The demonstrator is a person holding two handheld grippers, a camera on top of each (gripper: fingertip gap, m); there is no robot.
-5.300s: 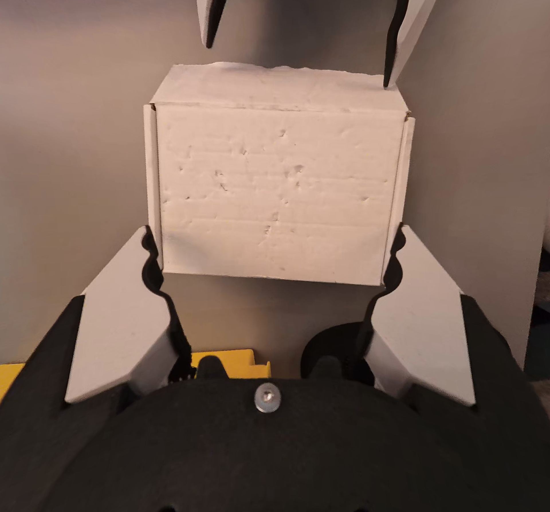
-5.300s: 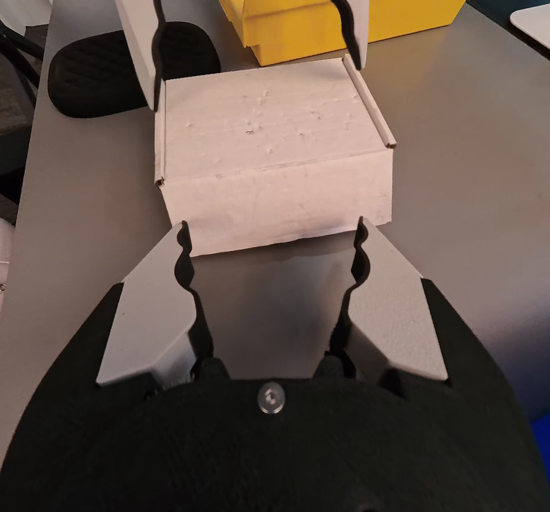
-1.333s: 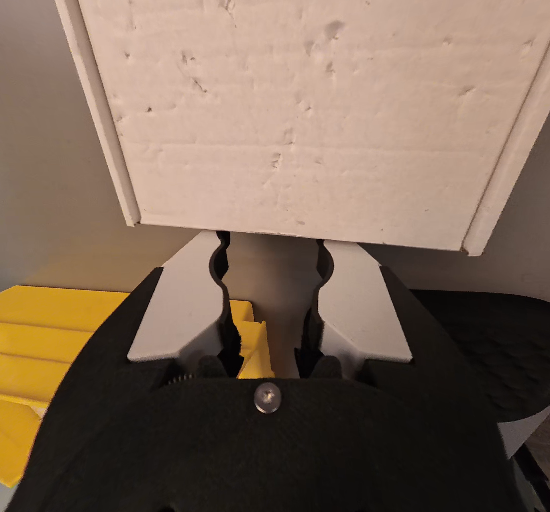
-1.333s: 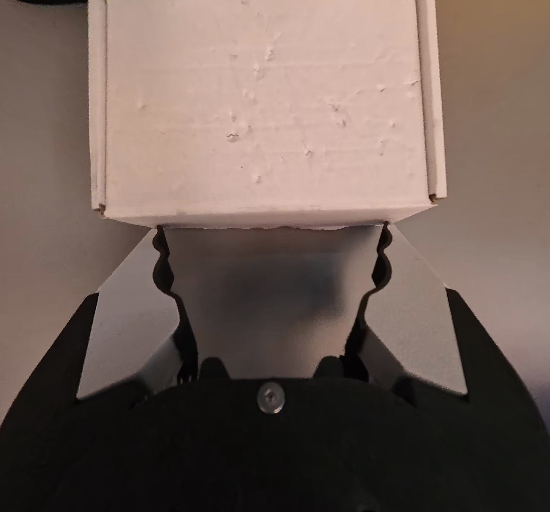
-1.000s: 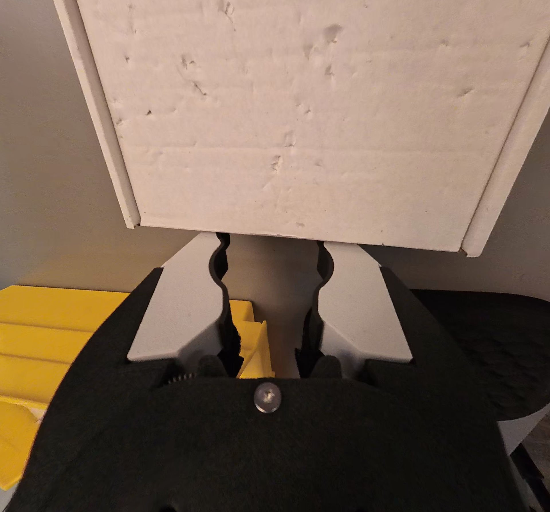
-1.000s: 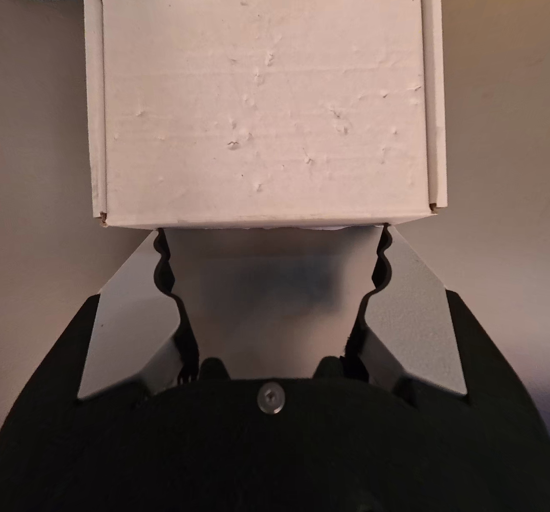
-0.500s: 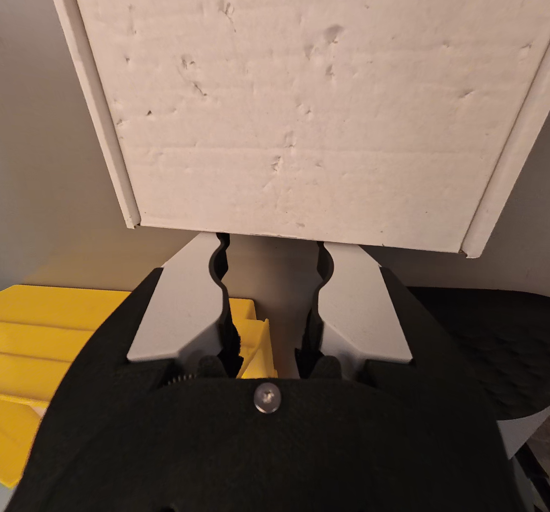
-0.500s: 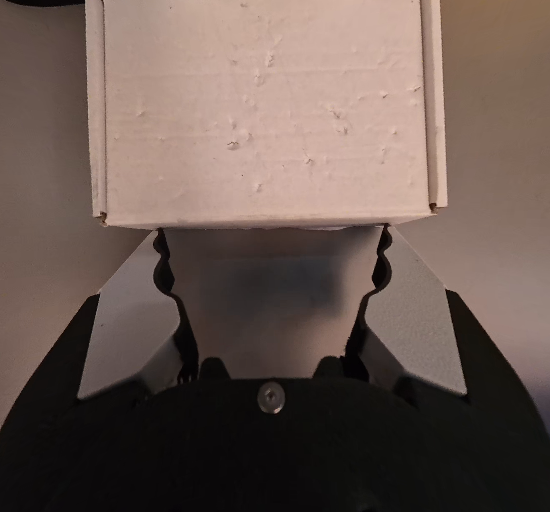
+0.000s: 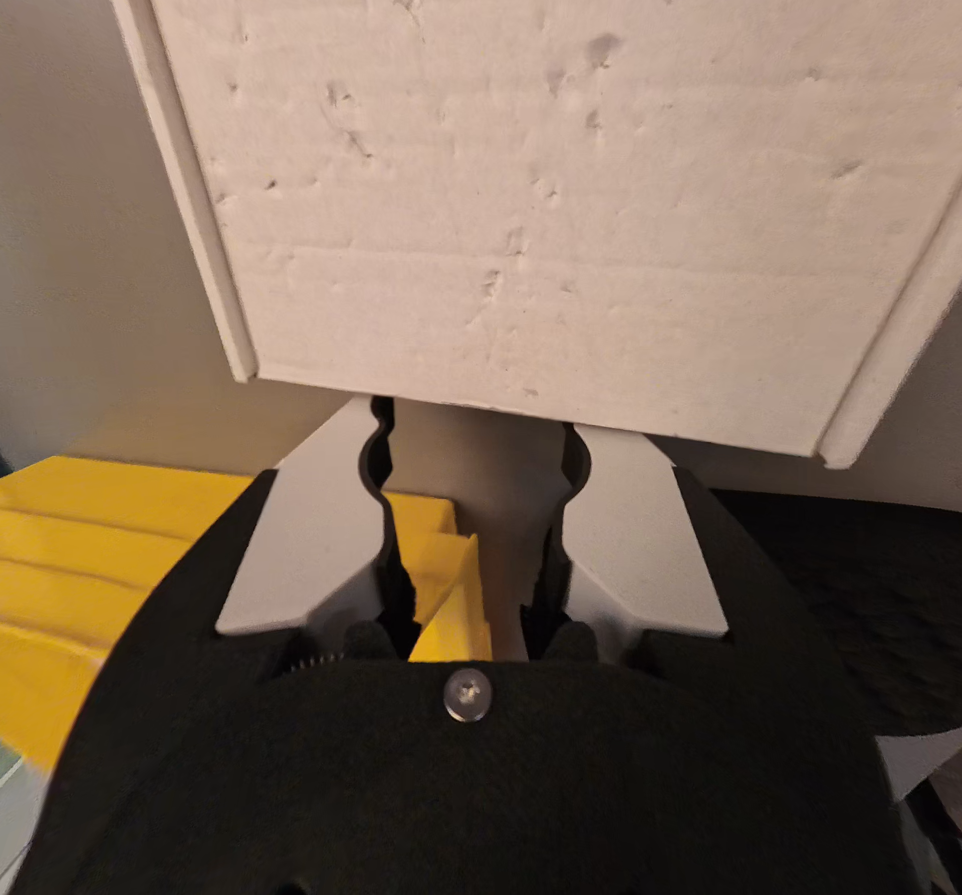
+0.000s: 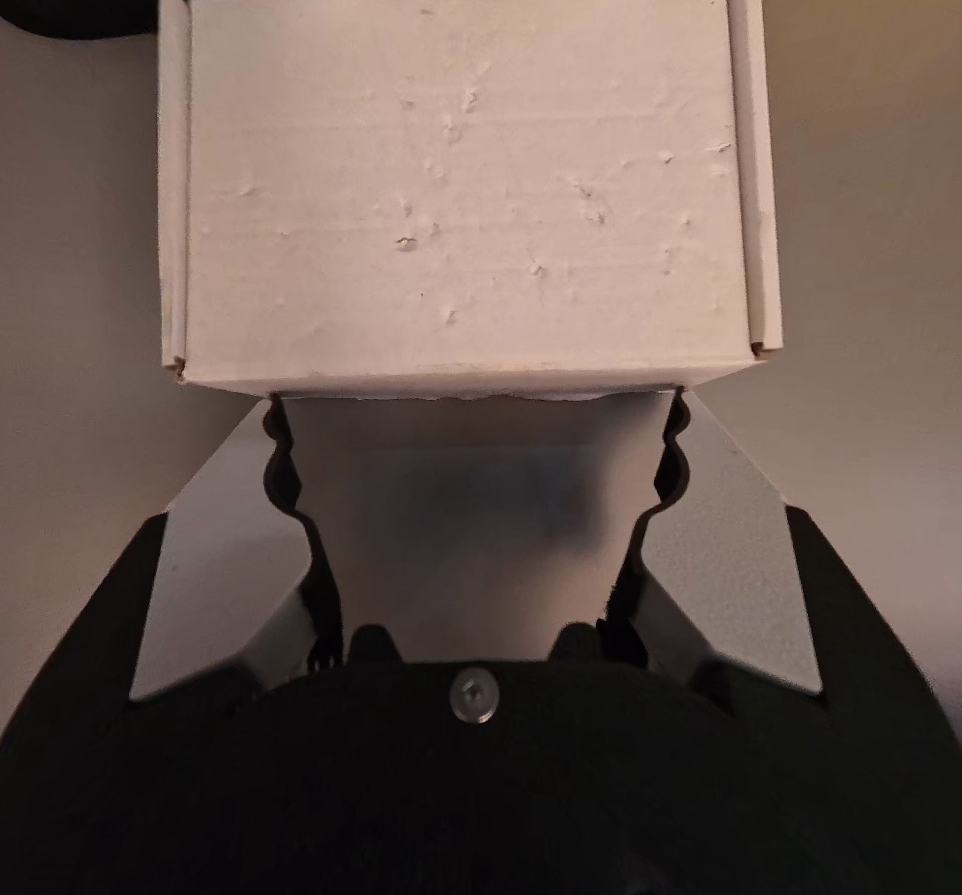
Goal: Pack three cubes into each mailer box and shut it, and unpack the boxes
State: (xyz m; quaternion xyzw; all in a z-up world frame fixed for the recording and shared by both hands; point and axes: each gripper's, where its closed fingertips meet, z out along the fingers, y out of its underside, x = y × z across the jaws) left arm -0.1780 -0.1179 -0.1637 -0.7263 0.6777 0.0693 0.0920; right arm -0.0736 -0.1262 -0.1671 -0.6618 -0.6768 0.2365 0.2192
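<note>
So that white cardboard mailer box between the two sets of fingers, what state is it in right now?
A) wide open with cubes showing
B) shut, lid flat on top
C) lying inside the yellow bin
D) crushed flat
B: the white cardboard mailer box shows an unbroken, dented lid lying flat with its side flaps tucked down, no cubes visible, and it sits on the grey table, not in the yellow plastic bin.
</note>
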